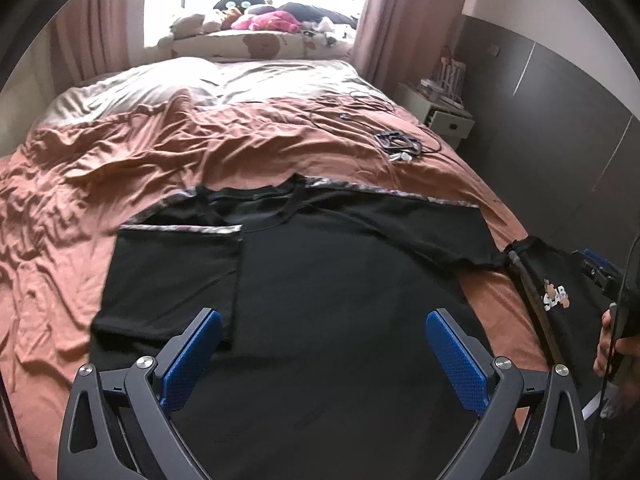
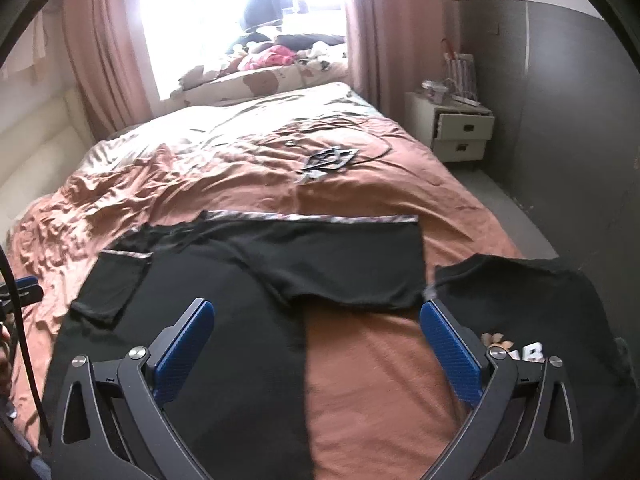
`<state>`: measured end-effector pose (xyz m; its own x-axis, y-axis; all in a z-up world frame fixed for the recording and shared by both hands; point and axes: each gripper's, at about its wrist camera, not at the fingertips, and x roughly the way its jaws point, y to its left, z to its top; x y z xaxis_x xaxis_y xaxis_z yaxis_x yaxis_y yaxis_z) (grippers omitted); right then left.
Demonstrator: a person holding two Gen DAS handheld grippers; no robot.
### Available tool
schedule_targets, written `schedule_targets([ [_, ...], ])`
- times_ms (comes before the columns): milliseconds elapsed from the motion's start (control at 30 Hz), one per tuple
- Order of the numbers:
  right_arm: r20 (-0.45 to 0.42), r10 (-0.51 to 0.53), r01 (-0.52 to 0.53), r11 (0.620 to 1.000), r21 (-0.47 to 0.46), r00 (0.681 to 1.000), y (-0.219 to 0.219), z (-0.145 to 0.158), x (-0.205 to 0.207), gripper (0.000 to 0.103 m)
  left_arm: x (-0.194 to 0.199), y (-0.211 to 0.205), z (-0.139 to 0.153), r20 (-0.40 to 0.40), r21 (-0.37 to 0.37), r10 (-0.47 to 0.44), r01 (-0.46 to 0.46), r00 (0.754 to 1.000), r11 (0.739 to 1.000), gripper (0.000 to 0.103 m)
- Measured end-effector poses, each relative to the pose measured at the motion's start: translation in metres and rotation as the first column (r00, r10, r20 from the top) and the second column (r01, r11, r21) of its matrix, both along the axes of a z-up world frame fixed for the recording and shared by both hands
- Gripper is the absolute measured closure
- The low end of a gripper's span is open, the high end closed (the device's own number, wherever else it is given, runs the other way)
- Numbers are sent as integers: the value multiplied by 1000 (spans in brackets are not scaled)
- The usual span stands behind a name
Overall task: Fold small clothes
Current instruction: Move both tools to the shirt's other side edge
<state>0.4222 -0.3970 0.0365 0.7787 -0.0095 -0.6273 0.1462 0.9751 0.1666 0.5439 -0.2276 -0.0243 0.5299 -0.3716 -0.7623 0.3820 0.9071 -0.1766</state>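
Note:
A black T-shirt point(image 1: 340, 280) lies flat on the brown bed cover. Its left sleeve point(image 1: 168, 276) is folded in over the body; its right sleeve point(image 1: 432, 228) is spread out. Both sleeves have a patterned hem. My left gripper point(image 1: 324, 340) is open and empty above the shirt's body. In the right wrist view the shirt point(image 2: 224, 320) is at left and its right sleeve point(image 2: 352, 268) is ahead. My right gripper point(image 2: 318, 332) is open and empty above the shirt's right edge and bare cover.
A second black garment with a printed logo point(image 2: 540, 308) lies at the bed's right edge; it also shows in the left wrist view point(image 1: 560, 292). Cables and a small dark frame point(image 1: 396, 142) lie further up the bed. A white nightstand point(image 2: 460, 132) stands at right.

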Motion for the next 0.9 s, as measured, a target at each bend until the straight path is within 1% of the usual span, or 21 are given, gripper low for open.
schedule_targets([
  [233,-36,-64,65,998,17,997,-35,-13,20,0,24,-46,-14,-9,-18,-47,47,999,999,0],
  [367,-69,-55,58,997,43,996,-51,-19,39,0,38,-66,-24,-20,-23,-69,69,997,997,1],
  [433,-81,-38,43,997,70,996,-58,-23,51,0,46,-74,-30,-27,-24,-75,75,997,997,2],
  [533,-95,-22,31,995,93,995,-70,-28,70,0,57,-85,-39,-42,-31,-85,83,996,996,10],
  [567,-97,-20,29,995,94,995,-75,-29,73,1,62,-89,-43,-46,-32,-87,85,995,996,12],
  [600,-103,-18,27,995,92,995,-78,-30,77,3,65,-92,-45,-49,-33,-87,86,995,996,14],
  [667,-135,-11,24,995,93,991,-82,-35,95,14,73,-97,-52,-57,-36,-88,86,994,996,18],
  [767,-176,15,8,992,127,984,-91,-45,115,28,84,-104,-62,-72,-42,-90,88,993,995,24],
  [900,-237,15,20,990,143,971,-104,-61,148,38,99,-113,-77,-89,-37,-95,92,991,995,33],
])
